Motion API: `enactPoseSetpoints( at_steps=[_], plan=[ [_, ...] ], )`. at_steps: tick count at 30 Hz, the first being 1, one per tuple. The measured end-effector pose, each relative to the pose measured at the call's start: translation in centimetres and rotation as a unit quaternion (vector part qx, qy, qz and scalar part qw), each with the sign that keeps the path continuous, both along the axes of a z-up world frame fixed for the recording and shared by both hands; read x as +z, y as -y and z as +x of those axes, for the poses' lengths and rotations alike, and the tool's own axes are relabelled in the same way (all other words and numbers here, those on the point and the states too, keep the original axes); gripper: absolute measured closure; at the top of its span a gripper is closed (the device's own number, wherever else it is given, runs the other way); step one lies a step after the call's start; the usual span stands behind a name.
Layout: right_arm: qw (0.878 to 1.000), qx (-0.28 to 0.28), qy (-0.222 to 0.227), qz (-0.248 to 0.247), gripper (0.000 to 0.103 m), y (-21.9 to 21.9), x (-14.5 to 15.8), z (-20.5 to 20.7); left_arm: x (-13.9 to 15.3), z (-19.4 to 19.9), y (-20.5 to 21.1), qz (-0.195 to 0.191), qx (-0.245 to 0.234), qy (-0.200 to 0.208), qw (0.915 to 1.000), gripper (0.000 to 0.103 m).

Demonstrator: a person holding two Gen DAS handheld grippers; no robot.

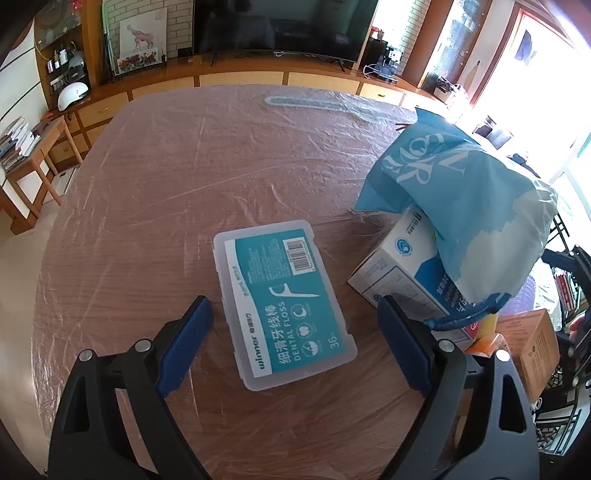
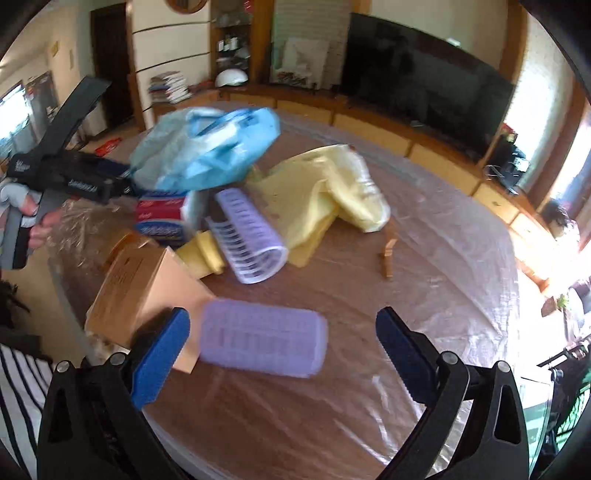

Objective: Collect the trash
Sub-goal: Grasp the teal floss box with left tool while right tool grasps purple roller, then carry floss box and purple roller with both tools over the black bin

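While the dental floss box (image 1: 282, 302) lies flat on the plastic-covered table (image 1: 166, 177), the left gripper (image 1: 295, 314) hovers over it, jaws spread wide to either side and not touching. Just right sits a white carton (image 1: 395, 269) under a blue bag (image 1: 469, 206). Over at the right gripper (image 2: 282, 332), also gaping, a purple hair roller (image 2: 264, 338) lies between the fingers, ungripped.

A dark television (image 1: 284, 27) stands on a long wooden cabinet (image 1: 240, 79) against the far wall. A giraffe picture (image 1: 142, 37) leans beside it, a white helmet (image 1: 72, 94) rests further left, and books (image 1: 16, 142) are stacked on a small wooden side table (image 1: 37, 162).
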State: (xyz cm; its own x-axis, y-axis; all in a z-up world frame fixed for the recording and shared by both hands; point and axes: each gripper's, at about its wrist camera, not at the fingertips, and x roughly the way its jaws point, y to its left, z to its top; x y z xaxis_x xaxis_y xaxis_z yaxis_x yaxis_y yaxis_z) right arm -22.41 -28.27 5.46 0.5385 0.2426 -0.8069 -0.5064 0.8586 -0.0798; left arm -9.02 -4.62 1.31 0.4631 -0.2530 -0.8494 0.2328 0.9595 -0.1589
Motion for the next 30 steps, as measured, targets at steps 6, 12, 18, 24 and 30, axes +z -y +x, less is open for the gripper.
enactPoseSetpoints(
  at_steps=[6, 12, 18, 24, 30],
  plan=[
    [0.998, -0.032, -0.04, -0.023, 0.005, -0.5, -2.6, 0.9, 0.0, -0.1, 0.0, 0.011, -0.005, 0.007, 0.9999, 0.012],
    [0.991, -0.092, -0.077, 0.066, 0.033, 1.5, -2.8, 1.5, -0.1, -0.7, 0.9, 0.048, -0.011, 0.023, 0.9985, 0.038],
    [0.981, -0.146, -0.064, 0.111, 0.033, 3.9, -2.6, 1.4, 0.3, -0.9, 0.1, 0.036, 0.003, 0.028, 0.9989, 0.047],
    [0.974, -0.178, -0.051, 0.13, 0.033, 5.6, -2.0, 1.1, 0.6, -1.7, -1.1, 0.017, 0.01, 0.034, 0.9992, 0.047],
    [0.963, -0.194, -0.055, 0.179, 0.033, 6.8, -1.6, 0.4, 1.8, -2.8, -2.4, -0.023, 0.021, 0.039, 0.9988, 0.047]
  ],
)
